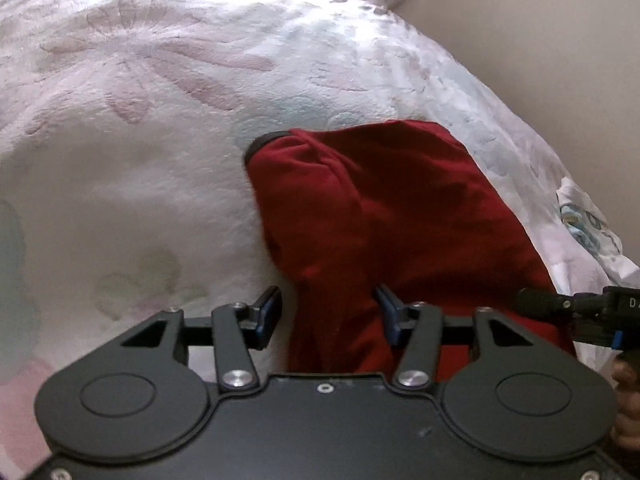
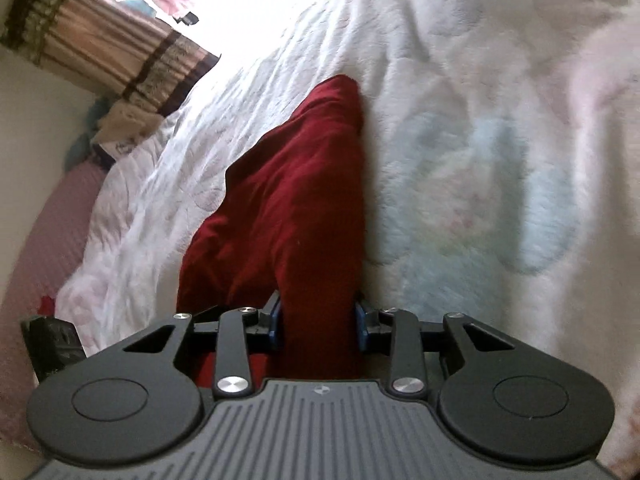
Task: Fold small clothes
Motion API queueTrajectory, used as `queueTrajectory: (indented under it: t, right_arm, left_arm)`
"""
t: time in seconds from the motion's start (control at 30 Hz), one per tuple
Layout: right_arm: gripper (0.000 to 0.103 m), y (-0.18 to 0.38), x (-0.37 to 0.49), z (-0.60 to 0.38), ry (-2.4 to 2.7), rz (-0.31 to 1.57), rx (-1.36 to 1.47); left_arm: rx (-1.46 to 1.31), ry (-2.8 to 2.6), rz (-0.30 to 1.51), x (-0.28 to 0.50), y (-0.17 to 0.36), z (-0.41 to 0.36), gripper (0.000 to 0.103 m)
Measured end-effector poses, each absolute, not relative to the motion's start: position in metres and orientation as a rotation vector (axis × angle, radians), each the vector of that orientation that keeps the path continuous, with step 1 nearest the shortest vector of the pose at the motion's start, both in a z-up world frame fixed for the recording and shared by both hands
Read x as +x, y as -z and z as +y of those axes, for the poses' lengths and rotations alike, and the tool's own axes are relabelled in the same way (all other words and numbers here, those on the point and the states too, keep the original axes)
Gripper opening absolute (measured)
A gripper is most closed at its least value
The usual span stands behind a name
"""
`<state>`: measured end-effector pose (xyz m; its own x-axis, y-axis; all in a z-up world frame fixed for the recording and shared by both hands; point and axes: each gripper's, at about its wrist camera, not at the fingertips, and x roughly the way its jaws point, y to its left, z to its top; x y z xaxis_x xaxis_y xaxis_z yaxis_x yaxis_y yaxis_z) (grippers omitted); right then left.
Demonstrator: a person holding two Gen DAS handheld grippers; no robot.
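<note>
One dark red soft-knit garment (image 2: 288, 208) laid on white floral fleece blanket (image 2: 460, 80), long axis running straight ahead from right gripper (image 2: 318, 316). Bunched near end grasped between right jaws. Left gripper (image 1: 328, 312) spread wide, released, garment's side edge lying between its jaws.

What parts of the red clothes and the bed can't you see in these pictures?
- Red garment, left wrist view: its near end is hidden under the left gripper; what kind of clothing it is cannot be told.
- Red garment, right wrist view: the fabric between the jaws of the right gripper runs under the body, so the grip is unclear.
- Blanket: its pattern is washed out by glare.
</note>
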<state>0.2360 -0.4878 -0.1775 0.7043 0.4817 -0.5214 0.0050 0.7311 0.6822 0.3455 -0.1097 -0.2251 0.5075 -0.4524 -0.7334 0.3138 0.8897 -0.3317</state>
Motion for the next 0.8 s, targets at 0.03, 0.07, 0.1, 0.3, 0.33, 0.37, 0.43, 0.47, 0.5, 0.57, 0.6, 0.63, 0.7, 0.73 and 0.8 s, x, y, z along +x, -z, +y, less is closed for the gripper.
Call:
queueTrajectory:
  t: [0.03, 0.07, 0.1, 0.3, 0.33, 0.37, 0.43, 0.47, 0.5, 0.57, 0.6, 0.63, 0.7, 0.73, 0.8]
  right_arm:
    - [0.038, 0.174, 0.231, -0.49, -0.275, 0.739, 0.703]
    - [0.038, 0.168, 0.223, -0.49, -0.25, 0.722, 0.688]
    - [0.038, 0.161, 0.216, -0.488, -0.207, 0.691, 0.661]
    - [0.04, 0.119, 0.183, -0.439, 0.051, 0.386, 0.377]
    - [0.039, 0.114, 0.19, -0.43, 0.033, 0.38, 0.337]
    - [0.038, 0.111, 0.199, -0.423, 0.017, 0.373, 0.313]
    - [0.037, 0.11, 0.22, -0.408, -0.001, 0.339, 0.277]
    - [0.037, 0.11, 0.232, -0.402, -0.003, 0.343, 0.257]
    - [0.037, 0.113, 0.245, -0.396, -0.003, 0.341, 0.241]
    - [0.037, 0.121, 0.27, -0.386, 0.018, 0.374, 0.203]
    - [0.037, 0.13, 0.28, -0.383, 0.031, 0.41, 0.185]
    - [0.037, 0.138, 0.287, -0.382, 0.049, 0.464, 0.182]
    - [0.037, 0.155, 0.28, -0.387, 0.043, 0.513, 0.206]
    - [0.037, 0.161, 0.27, -0.387, 0.035, 0.503, 0.206]
    - [0.037, 0.166, 0.249, -0.382, 0.013, 0.496, 0.159]
  left_arm:
    - [-0.151, 0.458, 0.929, 0.343, 0.217, -0.106, 0.054]
    - [-0.129, 0.443, 0.917, 0.342, 0.21, -0.103, 0.054]
    - [-0.108, 0.418, 0.9, 0.339, 0.204, -0.102, 0.054]
    - [-0.02, 0.222, 0.599, 0.323, 0.158, -0.126, 0.052]
    - [-0.003, 0.217, 0.559, 0.322, 0.157, -0.134, 0.053]
    - [0.016, 0.219, 0.54, 0.325, 0.158, -0.143, 0.053]
    - [0.066, 0.236, 0.545, 0.331, 0.166, -0.165, 0.053]
    - [0.094, 0.236, 0.562, 0.337, 0.173, -0.176, 0.053]
    - [0.119, 0.227, 0.584, 0.343, 0.18, -0.184, 0.053]
    - [0.152, 0.209, 0.634, 0.354, 0.198, -0.197, 0.053]
    - [0.159, 0.195, 0.679, 0.359, 0.208, -0.201, 0.053]
    - [0.159, 0.175, 0.722, 0.359, 0.215, -0.202, 0.053]
    - [0.181, 0.166, 0.708, 0.351, 0.224, -0.202, 0.053]
    - [0.206, 0.184, 0.664, 0.34, 0.225, -0.201, 0.054]
    - [0.295, 0.211, 0.609, 0.317, 0.227, -0.201, 0.055]
